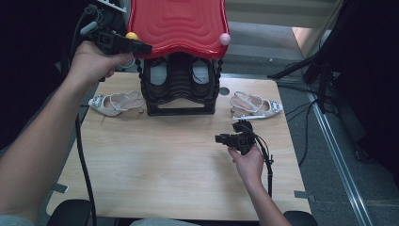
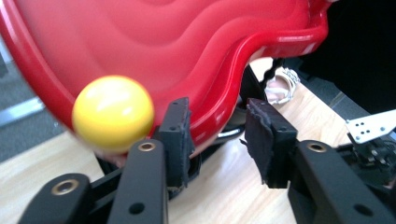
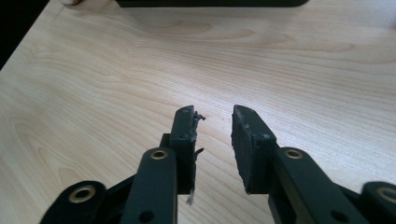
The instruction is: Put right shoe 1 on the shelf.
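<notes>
A red wavy roof (image 1: 179, 23) tops a black rack (image 1: 180, 89) at the back of the table, with a dark shoe (image 1: 158, 73) in each of its two bays. A yellow ball (image 1: 131, 36) sits at the roof's left corner and a pink ball (image 1: 225, 39) at its right. My left gripper (image 1: 148, 47) is open at the roof's left edge. In the left gripper view its tips (image 2: 217, 137) stand either side of the red rim (image 2: 219, 119), beside the yellow ball (image 2: 113, 113). My right gripper (image 1: 217, 139) hovers open over bare wood (image 3: 212, 135), holding nothing.
One white jewelled sandal (image 1: 115, 102) lies left of the rack and another (image 1: 256, 106) lies to its right. The wooden table (image 1: 174, 160) stretches in front of the rack. Stand legs and cables (image 1: 320, 70) are on the floor at the right.
</notes>
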### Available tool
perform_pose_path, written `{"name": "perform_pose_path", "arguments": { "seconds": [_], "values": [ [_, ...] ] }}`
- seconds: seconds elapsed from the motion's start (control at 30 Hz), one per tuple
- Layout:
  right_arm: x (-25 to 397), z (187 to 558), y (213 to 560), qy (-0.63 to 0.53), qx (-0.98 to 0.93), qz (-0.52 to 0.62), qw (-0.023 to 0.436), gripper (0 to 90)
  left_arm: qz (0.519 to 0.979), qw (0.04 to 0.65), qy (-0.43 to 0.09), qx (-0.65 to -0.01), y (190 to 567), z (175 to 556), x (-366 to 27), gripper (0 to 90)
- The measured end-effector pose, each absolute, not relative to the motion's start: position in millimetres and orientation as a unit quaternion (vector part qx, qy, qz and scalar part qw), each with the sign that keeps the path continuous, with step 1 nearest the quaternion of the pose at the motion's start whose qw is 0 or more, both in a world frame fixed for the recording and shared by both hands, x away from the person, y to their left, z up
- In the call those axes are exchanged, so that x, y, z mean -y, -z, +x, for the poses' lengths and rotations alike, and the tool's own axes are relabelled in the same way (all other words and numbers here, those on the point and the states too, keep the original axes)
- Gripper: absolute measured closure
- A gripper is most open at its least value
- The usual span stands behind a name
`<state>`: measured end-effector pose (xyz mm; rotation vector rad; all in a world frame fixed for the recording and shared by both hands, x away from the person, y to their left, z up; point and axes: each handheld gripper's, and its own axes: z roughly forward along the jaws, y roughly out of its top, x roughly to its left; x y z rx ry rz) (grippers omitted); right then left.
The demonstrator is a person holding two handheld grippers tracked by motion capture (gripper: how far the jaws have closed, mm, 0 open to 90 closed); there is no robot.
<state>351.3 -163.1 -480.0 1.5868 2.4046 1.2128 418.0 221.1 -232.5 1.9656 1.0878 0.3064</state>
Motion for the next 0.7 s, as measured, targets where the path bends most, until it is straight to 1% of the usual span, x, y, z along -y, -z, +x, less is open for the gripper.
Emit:
{"name": "perform_pose_path", "arguments": {
  "seconds": [0.07, 0.3, 0.7],
  "values": [
    [163.3, 350.7, 478.5, -0.388, -0.774, 0.501, 0.011, 68.3, 0.784, 0.422, -0.123, -0.439, 231.9, 414.1, -224.5, 58.1],
    [168.5, 348.3, 474.5, -0.384, -0.79, 0.478, 0.009, 65.8, 0.778, 0.432, -0.109, -0.443, 234.3, 399.8, -239.5, 55.7],
    [178.9, 347.8, 477.9, -0.39, -0.789, 0.475, 0.011, 64.3, 0.771, 0.418, -0.104, -0.47, 271.4, 382.2, -265.7, 55.4]
  ]
}}
